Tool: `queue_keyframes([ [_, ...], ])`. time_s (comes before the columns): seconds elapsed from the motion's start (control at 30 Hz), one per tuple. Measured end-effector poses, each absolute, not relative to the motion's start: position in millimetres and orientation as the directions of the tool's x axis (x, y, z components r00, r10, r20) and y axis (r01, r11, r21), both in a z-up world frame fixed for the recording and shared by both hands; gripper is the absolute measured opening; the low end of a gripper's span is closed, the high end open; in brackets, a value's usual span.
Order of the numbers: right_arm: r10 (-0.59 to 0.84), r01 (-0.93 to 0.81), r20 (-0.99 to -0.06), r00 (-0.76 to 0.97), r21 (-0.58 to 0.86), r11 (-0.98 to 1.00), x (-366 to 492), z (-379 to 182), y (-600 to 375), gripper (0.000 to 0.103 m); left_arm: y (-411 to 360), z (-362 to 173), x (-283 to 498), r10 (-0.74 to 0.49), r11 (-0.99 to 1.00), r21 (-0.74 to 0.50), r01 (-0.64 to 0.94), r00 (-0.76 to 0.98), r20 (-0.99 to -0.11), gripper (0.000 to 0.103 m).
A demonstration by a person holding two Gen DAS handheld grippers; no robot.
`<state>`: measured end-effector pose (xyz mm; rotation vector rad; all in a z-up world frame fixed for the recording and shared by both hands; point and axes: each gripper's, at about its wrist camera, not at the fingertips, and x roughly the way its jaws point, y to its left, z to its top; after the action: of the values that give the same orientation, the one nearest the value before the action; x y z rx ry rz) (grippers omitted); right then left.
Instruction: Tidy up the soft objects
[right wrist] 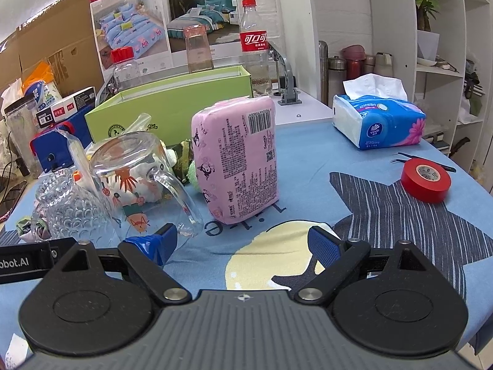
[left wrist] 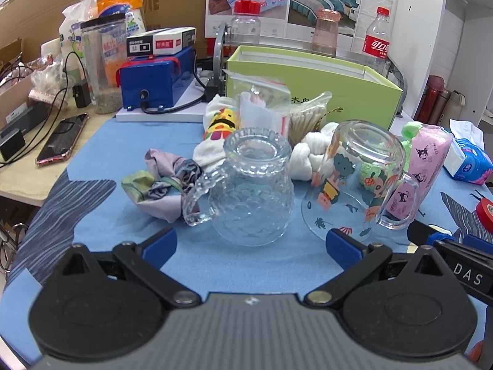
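Soft objects bunched mid-bench on a blue patterned cloth [left wrist: 129, 154], in front of a green box [left wrist: 348, 92]: crumpled grey fabric [left wrist: 163, 178] at the left, a white sock with a yellow and red cartoon print [left wrist: 215, 129] behind it, white knotted cloth pieces [left wrist: 305, 154] in the middle, a green fluffy item [left wrist: 411, 129] toward the right. Pink tissue pack [right wrist: 237, 160] standing upright on its short end just right of the pile, touching nothing in either claw. Blue tissue pack [right wrist: 379, 123] well apart at the far right, with a sheet sticking out the top.

Two glass mugs upside down in front of the soft pile: a textured clear mug [left wrist: 249, 191] on the left, a printed cartoon mug [left wrist: 354, 178] tilted beside it. Bag of cotton swabs [left wrist: 308, 117] behind them, leaning toward the box.

Left claw [left wrist: 251, 248] spread wide, blue pads apart, empty, low over the cloth just short of the textured mug. Right claw [right wrist: 245, 243] likewise spread wide and empty, above the yellow moon print, facing the pink pack; left pad near the printed mug's handle.

Red tape roll [right wrist: 426, 178] flat on the cloth at the right, black tweezers [right wrist: 413, 157] just behind it.
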<state>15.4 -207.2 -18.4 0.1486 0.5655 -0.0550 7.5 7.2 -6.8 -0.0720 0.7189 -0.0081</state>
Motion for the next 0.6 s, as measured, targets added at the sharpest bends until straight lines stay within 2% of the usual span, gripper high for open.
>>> queue_keyframes([
  [0.5,-0.012,0.092,-0.538,0.843,0.123,0.988,15.7,-18.8,-205.6,0.079,7.2,-7.0,8.2,-0.037,0.997,-0.072,-0.015,0.748,-0.662,0.103],
  [0.6,-0.01,0.096,-0.493,0.87,0.148,0.984,9.8,-10.5,-210.3,0.079,11.5,-1.6,5.6,-0.045,0.997,-0.074,-0.006,0.741,-0.67,0.103],
])
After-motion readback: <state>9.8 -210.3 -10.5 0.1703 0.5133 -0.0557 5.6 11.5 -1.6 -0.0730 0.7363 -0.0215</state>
